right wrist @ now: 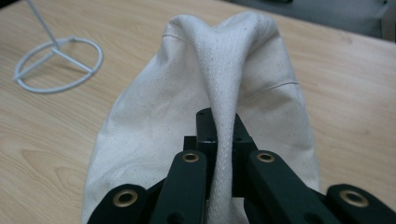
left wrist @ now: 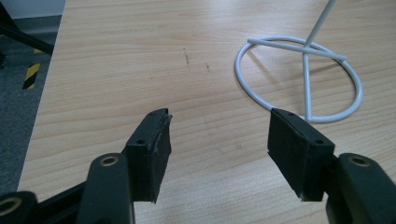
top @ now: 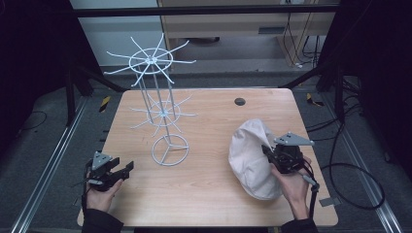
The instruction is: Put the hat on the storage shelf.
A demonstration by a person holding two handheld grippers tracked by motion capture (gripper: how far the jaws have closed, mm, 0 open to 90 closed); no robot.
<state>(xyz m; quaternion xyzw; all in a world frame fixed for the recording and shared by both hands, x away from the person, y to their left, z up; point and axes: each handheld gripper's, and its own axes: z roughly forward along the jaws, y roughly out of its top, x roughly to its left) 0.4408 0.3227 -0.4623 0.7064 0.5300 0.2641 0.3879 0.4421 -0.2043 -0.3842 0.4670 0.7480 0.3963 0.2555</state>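
Your right claw (right wrist: 219, 140) is clenched on a fold of the white cloth hat (top: 252, 158), which lies near the bench's (top: 204, 194) right edge. Your left claw (left wrist: 217, 140) hangs released over the near-left corner. Judging by the wire rack (top: 160, 107) toward the far-left side, the hanging is not yet done.

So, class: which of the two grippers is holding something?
The right gripper, shut on a fold of the white cloth bag. The left gripper is open above bare table.
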